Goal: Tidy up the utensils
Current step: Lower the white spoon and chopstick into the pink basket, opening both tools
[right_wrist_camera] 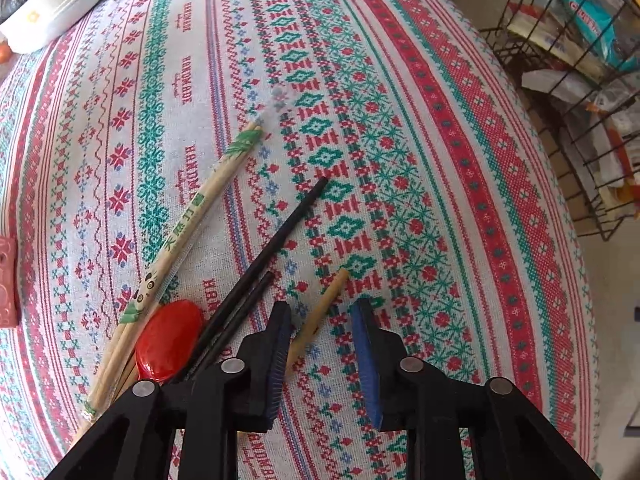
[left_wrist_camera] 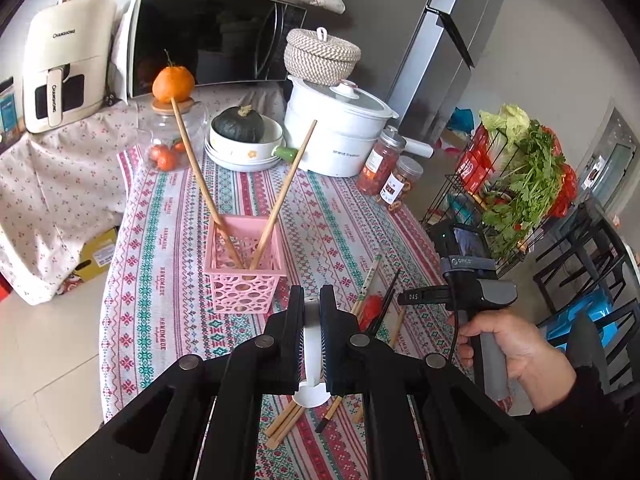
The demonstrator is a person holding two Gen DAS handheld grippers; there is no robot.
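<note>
My left gripper [left_wrist_camera: 313, 300] is shut on a white spoon [left_wrist_camera: 312, 360], held by its handle above the table, just in front of a pink perforated holder [left_wrist_camera: 244, 264]. Two wooden chopsticks [left_wrist_camera: 280, 200] stand crossed in the holder. My right gripper [right_wrist_camera: 322, 312] is open low over the tablecloth, with a single wooden chopstick [right_wrist_camera: 320, 312] lying between its fingers. To its left lie black chopsticks [right_wrist_camera: 272, 248], a red spoon [right_wrist_camera: 170, 340] and wrapped bamboo chopsticks [right_wrist_camera: 192, 224]. The right gripper's body [left_wrist_camera: 472, 280] shows in the left wrist view.
Behind the holder stand a bowl with a dark squash [left_wrist_camera: 240, 128], a glass jar topped by an orange [left_wrist_camera: 172, 84], a white electric pot [left_wrist_camera: 336, 128] and snack jars [left_wrist_camera: 384, 160]. A wire rack of greens [left_wrist_camera: 520, 184] stands off the table's right edge.
</note>
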